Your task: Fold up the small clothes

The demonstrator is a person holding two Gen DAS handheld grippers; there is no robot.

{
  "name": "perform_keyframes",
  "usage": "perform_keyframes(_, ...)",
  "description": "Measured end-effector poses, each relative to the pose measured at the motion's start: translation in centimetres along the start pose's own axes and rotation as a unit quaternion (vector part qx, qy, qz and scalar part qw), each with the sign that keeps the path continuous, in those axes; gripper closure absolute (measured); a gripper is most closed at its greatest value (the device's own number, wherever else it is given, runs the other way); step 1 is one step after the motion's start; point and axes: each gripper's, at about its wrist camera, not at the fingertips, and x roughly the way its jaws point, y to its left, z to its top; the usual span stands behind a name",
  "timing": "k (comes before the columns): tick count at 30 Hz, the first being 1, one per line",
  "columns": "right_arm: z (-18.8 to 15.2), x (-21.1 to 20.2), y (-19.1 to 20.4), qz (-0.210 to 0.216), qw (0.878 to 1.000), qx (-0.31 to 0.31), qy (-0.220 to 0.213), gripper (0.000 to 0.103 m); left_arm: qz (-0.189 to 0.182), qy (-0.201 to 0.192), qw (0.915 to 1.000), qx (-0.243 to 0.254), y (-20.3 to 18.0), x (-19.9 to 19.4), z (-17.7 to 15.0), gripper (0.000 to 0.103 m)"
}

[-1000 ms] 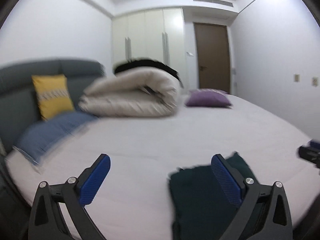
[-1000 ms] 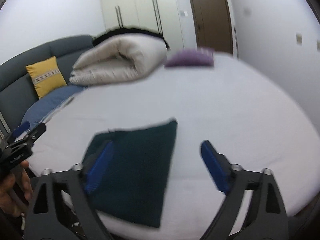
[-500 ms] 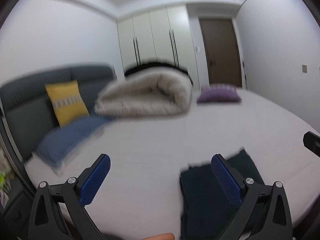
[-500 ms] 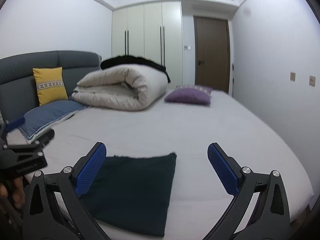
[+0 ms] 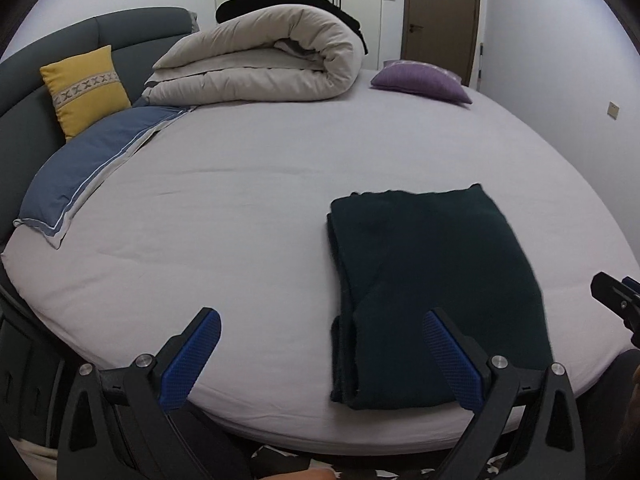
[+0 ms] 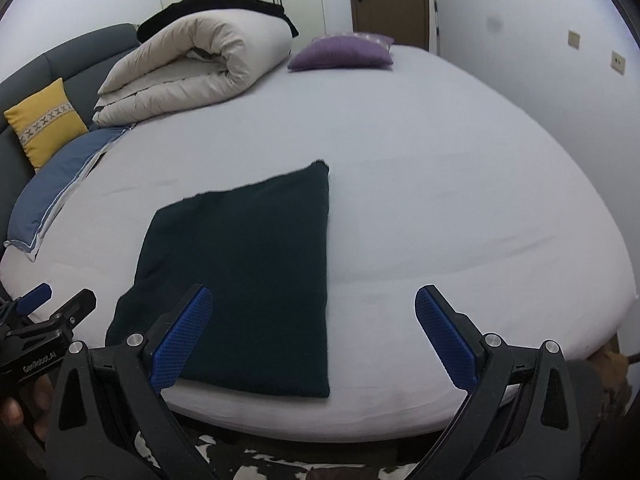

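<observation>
A dark green garment (image 5: 432,280) lies folded flat in a rectangle near the front edge of the bed (image 5: 240,208). It also shows in the right wrist view (image 6: 248,272). My left gripper (image 5: 320,364) is open and empty, held above the bed's front edge to the left of the garment, with its right fingertip over the cloth. My right gripper (image 6: 312,338) is open and empty, above the garment's near right corner. The left gripper's tip (image 6: 52,312) shows at the lower left of the right wrist view.
A rolled beige duvet (image 5: 260,64) lies at the back of the bed. A purple cushion (image 5: 420,80), a blue pillow (image 5: 88,168) and a yellow cushion (image 5: 84,88) sit around it. A grey headboard (image 5: 132,28) is at the left.
Both grippers have tilted down from looking across the room to looking at the bed. The garment lies unmoved. Both stay open.
</observation>
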Motion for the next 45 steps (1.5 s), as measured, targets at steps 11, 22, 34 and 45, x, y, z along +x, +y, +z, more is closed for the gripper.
perform_keyframes(11, -0.6, 3.9, 1.4, 0.007, 0.999, -0.028, 0.022, 0.0, 0.006, 0.007, 0.9999, 0.007, 0.4, 1.2, -0.2, 0.0)
perform_keyframes(22, -0.5, 4.2, 1.8, 0.015, 0.999, -0.035, 0.031, 0.0, 0.016, 0.009, 0.9998, 0.011, 0.3, 1.7, -0.4, 0.0)
perform_keyframes(34, -0.6, 4.3, 2.7, 0.015, 0.999, -0.038, 0.033, 0.0, 0.02, 0.009, 0.9997, 0.01, 0.4, 1.9, -0.4, 0.0)
perform_keyframes(45, -0.7, 4.4, 3.0, 0.015, 0.999, -0.038, 0.034, 0.0, 0.022, 0.01, 0.9997, 0.008, 0.4, 2.0, -0.6, 0.0)
